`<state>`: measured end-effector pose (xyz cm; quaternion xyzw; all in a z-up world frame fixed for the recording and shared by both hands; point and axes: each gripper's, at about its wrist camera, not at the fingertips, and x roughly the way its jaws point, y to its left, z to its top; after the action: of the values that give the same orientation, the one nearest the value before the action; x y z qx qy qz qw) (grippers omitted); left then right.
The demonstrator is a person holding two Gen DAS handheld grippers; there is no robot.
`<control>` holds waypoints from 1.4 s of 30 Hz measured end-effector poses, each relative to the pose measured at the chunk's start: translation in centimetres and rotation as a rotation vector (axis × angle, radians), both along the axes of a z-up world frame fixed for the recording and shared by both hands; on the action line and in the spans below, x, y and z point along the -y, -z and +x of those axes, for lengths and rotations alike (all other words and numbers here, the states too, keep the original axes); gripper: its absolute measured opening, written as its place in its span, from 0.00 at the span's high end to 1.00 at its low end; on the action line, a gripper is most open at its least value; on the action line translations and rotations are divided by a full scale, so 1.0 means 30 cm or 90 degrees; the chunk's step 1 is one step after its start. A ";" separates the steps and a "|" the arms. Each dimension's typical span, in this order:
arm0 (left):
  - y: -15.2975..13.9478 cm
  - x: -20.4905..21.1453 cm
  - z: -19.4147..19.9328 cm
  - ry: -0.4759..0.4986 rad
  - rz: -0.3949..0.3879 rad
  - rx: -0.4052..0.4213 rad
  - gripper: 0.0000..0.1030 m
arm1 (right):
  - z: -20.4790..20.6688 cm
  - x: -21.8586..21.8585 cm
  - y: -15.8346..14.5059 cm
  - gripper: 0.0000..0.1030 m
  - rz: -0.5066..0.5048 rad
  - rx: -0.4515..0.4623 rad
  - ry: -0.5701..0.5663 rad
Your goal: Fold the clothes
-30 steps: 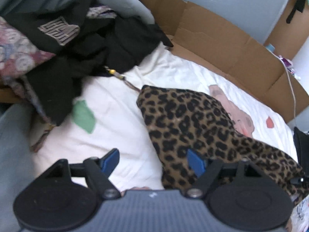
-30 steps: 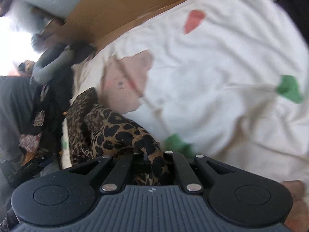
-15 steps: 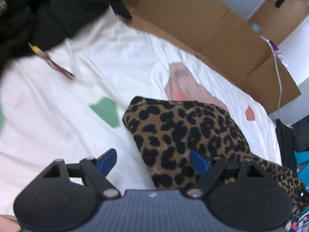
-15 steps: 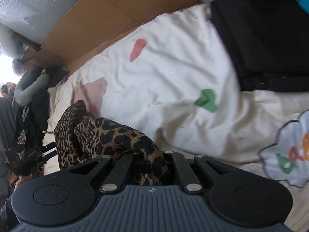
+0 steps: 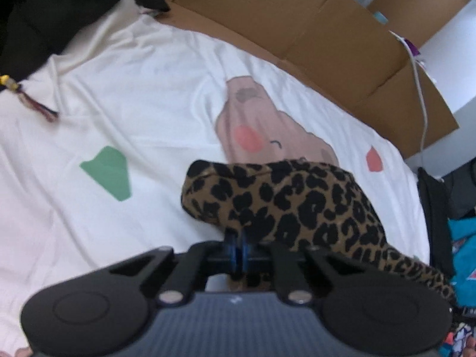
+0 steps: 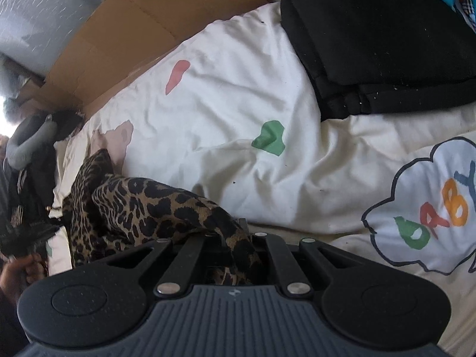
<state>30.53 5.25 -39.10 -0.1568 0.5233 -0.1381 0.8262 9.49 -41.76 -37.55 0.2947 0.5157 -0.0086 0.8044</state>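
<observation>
We see our left gripper (image 5: pixel 237 248) with its blue pads pressed together on the near edge of the leopard-print garment (image 5: pixel 297 208), which lies bunched on the white printed bedsheet (image 5: pixel 148 95) and trails off to the right. Our right gripper (image 6: pixel 235 247) is clamped on another part of the same garment (image 6: pixel 142 205), the cloth draped over its fingers and running away to the left across the sheet (image 6: pixel 238 95). A folded black garment (image 6: pixel 380 38) rests on the sheet at upper right, flattened cardboard (image 5: pixel 297 17) lines the far edge, and dark clothes (image 5: pixel 44 9) are heaped at upper left
</observation>
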 end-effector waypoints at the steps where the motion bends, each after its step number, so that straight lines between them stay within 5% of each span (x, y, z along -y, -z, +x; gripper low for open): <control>1: -0.020 -0.005 -0.009 -0.001 0.005 0.007 0.97 | -0.003 0.000 -0.001 1.00 -0.003 -0.001 -0.003; 14: -0.249 -0.264 -0.297 -0.071 0.068 0.008 0.98 | -0.080 -0.033 0.009 0.97 -0.043 -0.051 -0.045; 17: -0.271 -0.314 -0.370 -0.090 0.075 -0.005 0.98 | -0.097 -0.041 -0.004 0.88 -0.062 -0.060 -0.053; 28: -0.264 -0.428 -0.563 -0.136 0.096 -0.060 0.98 | -0.134 -0.020 -0.086 0.16 -0.135 -0.060 -0.049; 42: -0.137 -0.446 -0.696 -0.183 0.109 -0.168 0.97 | -0.051 -0.171 -0.121 0.09 -0.190 -0.025 -0.140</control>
<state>9.66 18.63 -34.99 -0.1761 0.6092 0.0480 0.7717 7.96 -36.64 -33.92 0.1133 0.5534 -0.0028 0.8252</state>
